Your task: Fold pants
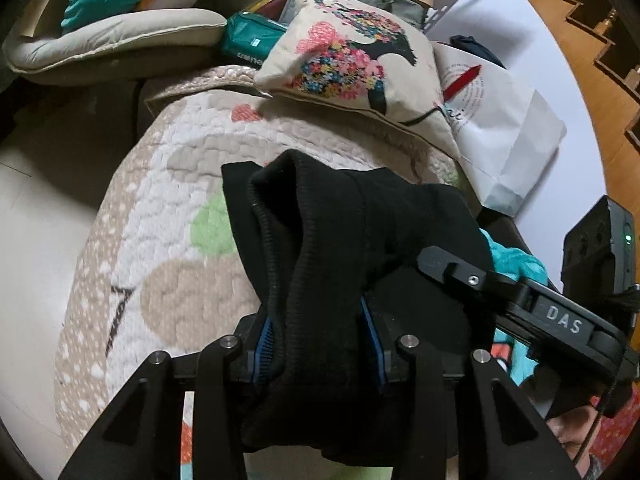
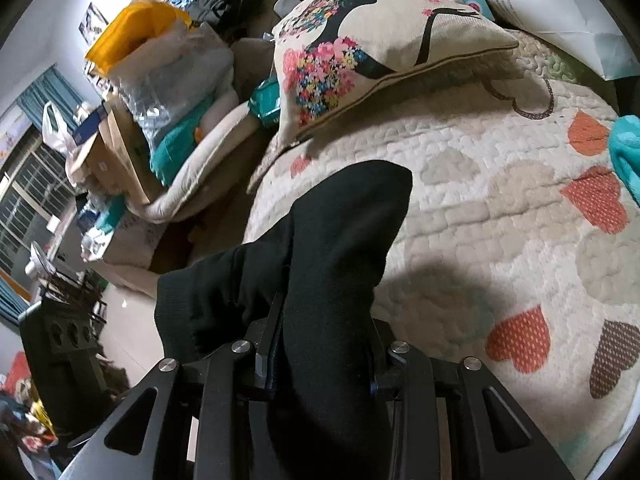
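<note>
- The left tongs (image 1: pixel 320 344) are clenched on a bunch of black pants (image 1: pixel 352 248); the cloth fills the gap between the blue-lined fingers (image 1: pixel 265 344) and spills out both above and below them.
- In the left wrist view the pants rise in a thick fold with a ribbed edge on its left side, held up over a quilted bed cover (image 1: pixel 160 240) printed with pale and coloured hearts.
- The right tongs (image 2: pixel 320 364) are likewise clamped on the black pants (image 2: pixel 340 248), with the cloth squeezed between the two fingers and standing up in a rounded hump ahead of them.
- In the right wrist view a ribbed cuff or hem (image 2: pixel 180 304) hangs off to the left of the tongs, past the edge of the bed.
- The pants throw a dark shadow on the bed cover (image 2: pixel 500 208) just to the right of the right tongs.
- The body of the right-hand tool, marked "DAS", shows at the right of the left wrist view, close beside the pants.
- A cushion (image 1: pixel 348 56) with a flower-covered figure lies at the far end of the bed; in the right wrist view the same cushion (image 2: pixel 372 40) sits tilted at the top.
- A white paper bag (image 1: pixel 504 120) stands just beyond the cushion, near a wooden staircase (image 1: pixel 592 32).
- A teal cloth (image 2: pixel 626 152) lies on the bed at the right edge of the right wrist view, well apart from the pants.
- Boxes and bags (image 2: pixel 152 92) are piled on the far left, beside the bed.
</note>
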